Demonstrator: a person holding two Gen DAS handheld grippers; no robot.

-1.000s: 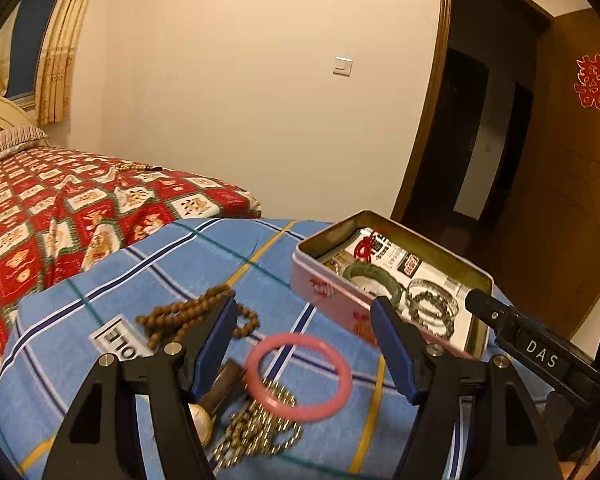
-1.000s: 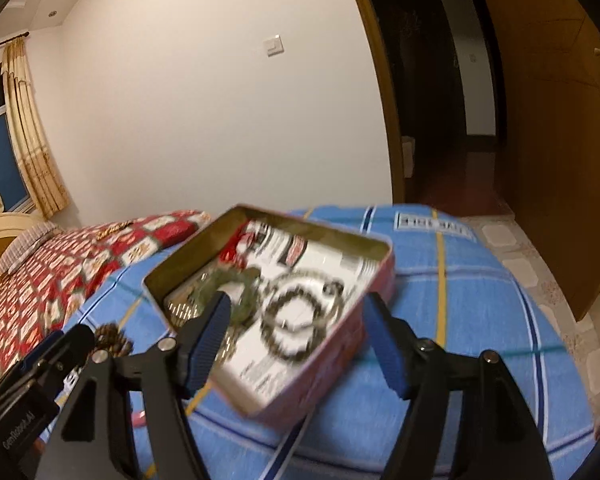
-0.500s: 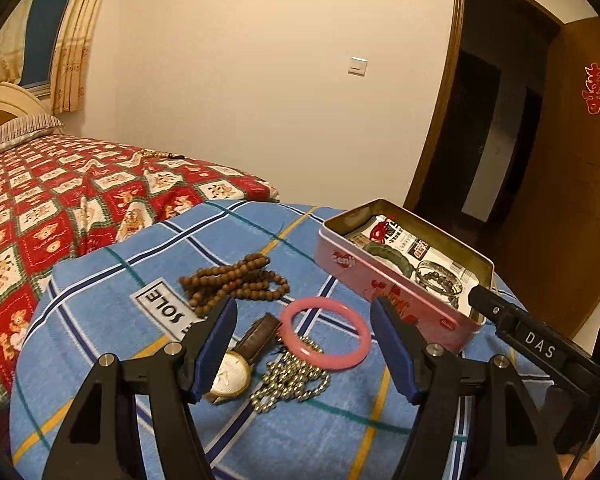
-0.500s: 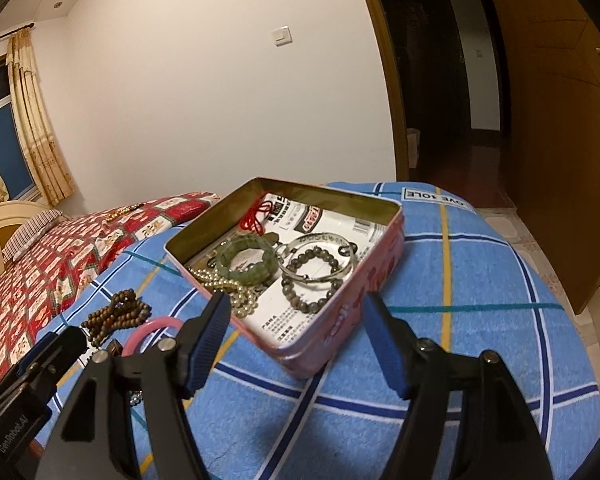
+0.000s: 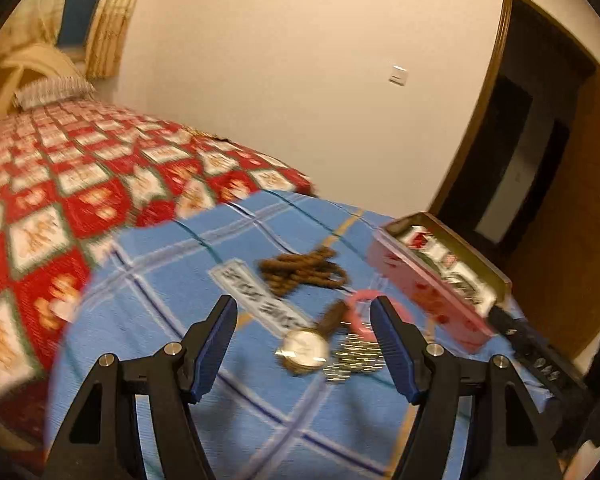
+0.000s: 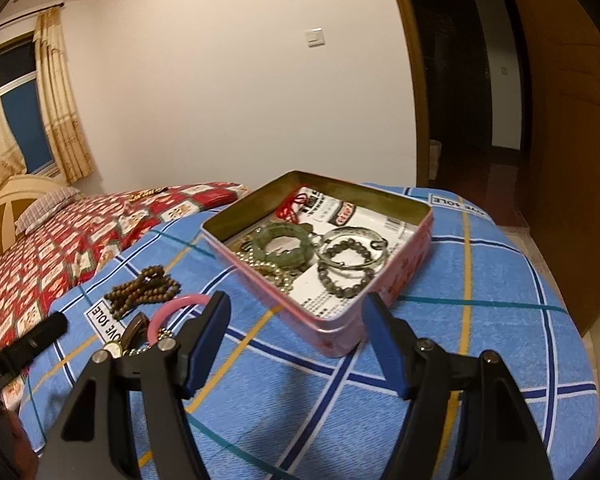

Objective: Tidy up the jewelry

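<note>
Several pieces already lay inside the pink rectangular metal tin (image 6: 380, 300); brown wooden beads (image 6: 142, 290), pink plastic bangle (image 6: 168, 312) and gold-cased watch (image 5: 304, 349) remained outside. Both claws, left claw (image 5: 303, 324) and right claw (image 6: 296, 320), stood spread, empty.

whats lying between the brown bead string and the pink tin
Only bare blue checked cloth lies between the brown bead string and the pink tin, clearest in the right wrist view.

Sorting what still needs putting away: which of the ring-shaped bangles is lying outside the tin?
The pink bangle. It lies on the blue checked cloth beside the watch, while the green bangle and the silver one are already inside the tin.
</note>
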